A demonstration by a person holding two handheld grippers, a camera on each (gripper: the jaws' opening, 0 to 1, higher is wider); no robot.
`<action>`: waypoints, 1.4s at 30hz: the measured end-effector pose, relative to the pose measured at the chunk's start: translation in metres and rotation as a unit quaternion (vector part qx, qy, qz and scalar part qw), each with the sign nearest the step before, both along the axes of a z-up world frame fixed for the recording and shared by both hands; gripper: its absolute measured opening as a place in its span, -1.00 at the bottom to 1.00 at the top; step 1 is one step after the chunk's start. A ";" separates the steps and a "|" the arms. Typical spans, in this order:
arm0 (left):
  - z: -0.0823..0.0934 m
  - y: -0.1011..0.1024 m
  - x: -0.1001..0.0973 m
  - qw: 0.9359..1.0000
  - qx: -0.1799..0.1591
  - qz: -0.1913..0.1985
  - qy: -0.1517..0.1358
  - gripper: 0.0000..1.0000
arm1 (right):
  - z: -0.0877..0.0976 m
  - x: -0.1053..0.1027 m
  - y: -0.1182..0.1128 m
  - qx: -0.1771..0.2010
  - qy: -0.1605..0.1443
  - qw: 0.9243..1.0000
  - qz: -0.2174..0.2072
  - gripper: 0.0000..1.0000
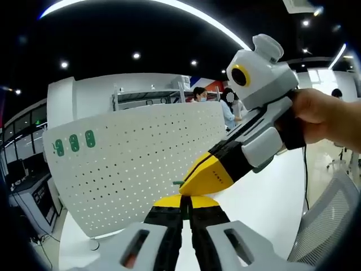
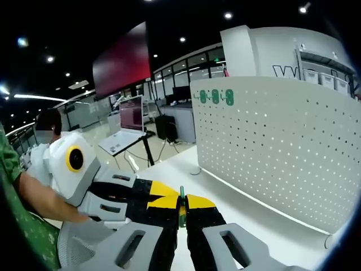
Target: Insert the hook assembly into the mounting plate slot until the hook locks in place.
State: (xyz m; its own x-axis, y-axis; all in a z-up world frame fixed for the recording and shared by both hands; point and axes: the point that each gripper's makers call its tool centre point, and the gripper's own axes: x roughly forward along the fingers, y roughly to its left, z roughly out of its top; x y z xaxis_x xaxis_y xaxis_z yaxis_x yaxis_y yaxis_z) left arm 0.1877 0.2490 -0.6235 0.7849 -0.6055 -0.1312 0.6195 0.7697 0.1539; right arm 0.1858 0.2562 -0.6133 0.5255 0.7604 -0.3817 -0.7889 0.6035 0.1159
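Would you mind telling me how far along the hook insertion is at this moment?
Done: the green hook is pinched in the right hand-held gripper, with the left hand-held gripper closed and meeting it tip to tip. In hand: both are held in front of the white pegboard, short of it. Left: the hook is not yet in any slot, so insertion and locking remain.

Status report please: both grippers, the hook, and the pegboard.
Left gripper shut; right gripper shut on green hook. Tips meet over white table. Pegboard beyond, hook not inserted. Nothing between.
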 end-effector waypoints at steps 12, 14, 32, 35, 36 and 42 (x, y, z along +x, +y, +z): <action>0.005 0.013 0.000 0.995 -0.065 -0.069 0.040 -0.94 | 0.009 -0.006 -0.007 0.003 -0.013 1.000 0.015 -0.93; 0.006 0.015 -0.001 0.992 -0.079 -0.088 0.049 -0.94 | 0.011 -0.008 -0.006 0.004 -0.015 1.000 0.019 -0.93; 0.049 0.025 -0.023 0.974 -0.118 -0.196 0.001 -0.93 | 0.022 -0.025 0.003 0.106 0.077 0.991 0.040 -0.87; 0.051 0.024 -0.024 0.973 -0.118 -0.198 -0.004 -0.93 | 0.022 -0.025 0.004 0.118 0.092 0.988 0.038 -0.85; 0.052 0.023 -0.025 0.973 -0.118 -0.199 -0.007 -0.93 | 0.021 -0.025 0.004 0.120 0.096 0.987 0.037 -0.85; 0.057 0.018 -0.030 0.971 -0.118 -0.209 -0.019 -0.93 | 0.022 -0.029 0.008 0.151 0.137 0.978 0.040 -0.84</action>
